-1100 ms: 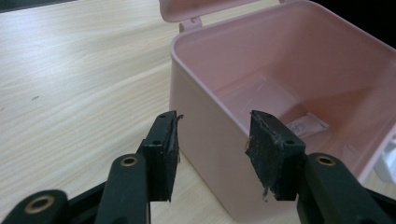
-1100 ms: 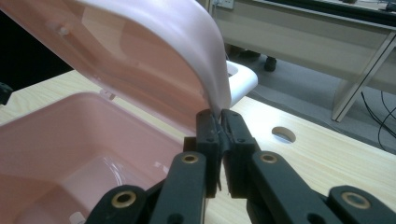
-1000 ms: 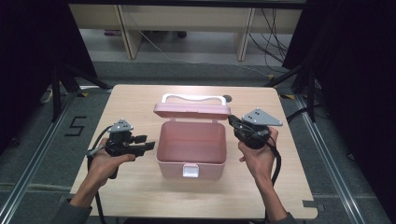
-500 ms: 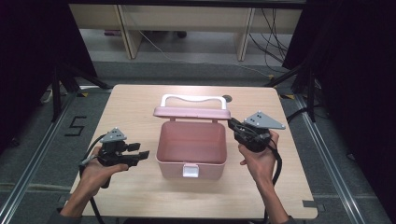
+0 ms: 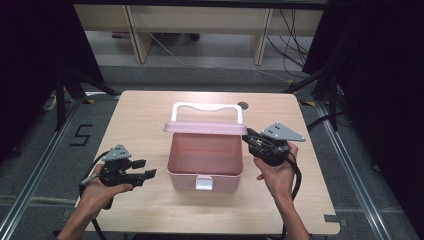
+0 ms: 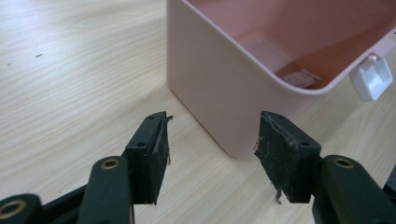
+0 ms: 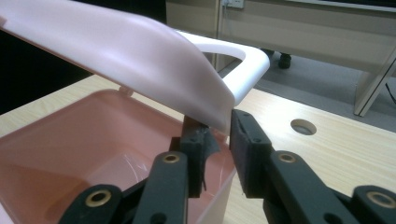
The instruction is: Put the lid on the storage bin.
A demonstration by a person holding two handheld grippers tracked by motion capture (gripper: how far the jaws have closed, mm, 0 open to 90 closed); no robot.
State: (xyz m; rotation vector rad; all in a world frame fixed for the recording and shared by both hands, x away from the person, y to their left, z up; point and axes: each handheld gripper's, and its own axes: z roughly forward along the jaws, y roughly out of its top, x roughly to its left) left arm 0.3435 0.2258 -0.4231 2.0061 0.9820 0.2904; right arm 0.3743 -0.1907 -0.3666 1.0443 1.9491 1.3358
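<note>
A pink plastic box (image 5: 205,177) stands in the middle of the wooden table (image 5: 145,120), with a white latch (image 5: 205,184) on its front wall. Its pink lid (image 5: 205,127) is raised at the back and tilts over the box, the white handle (image 5: 207,106) behind it. My right gripper (image 5: 248,136) is shut on the lid's right corner; in the right gripper view (image 7: 217,135) the lid (image 7: 116,51) edge sits between the jaws. My left gripper (image 5: 147,168) is open and holds nothing, left of the box and apart from it. In the left gripper view (image 6: 212,135) it faces the box (image 6: 210,79) corner.
A round cable hole (image 5: 243,105) lies in the table behind the box. Bare wood lies left and right of the box. Something small and flat (image 6: 301,78) lies on the box floor. Beyond the table's far edge stand desks with cables on the floor.
My left gripper has drawn back toward the table's near left edge, away from the box. The lid has swung a little in my right gripper, which stays at the right corner.
</note>
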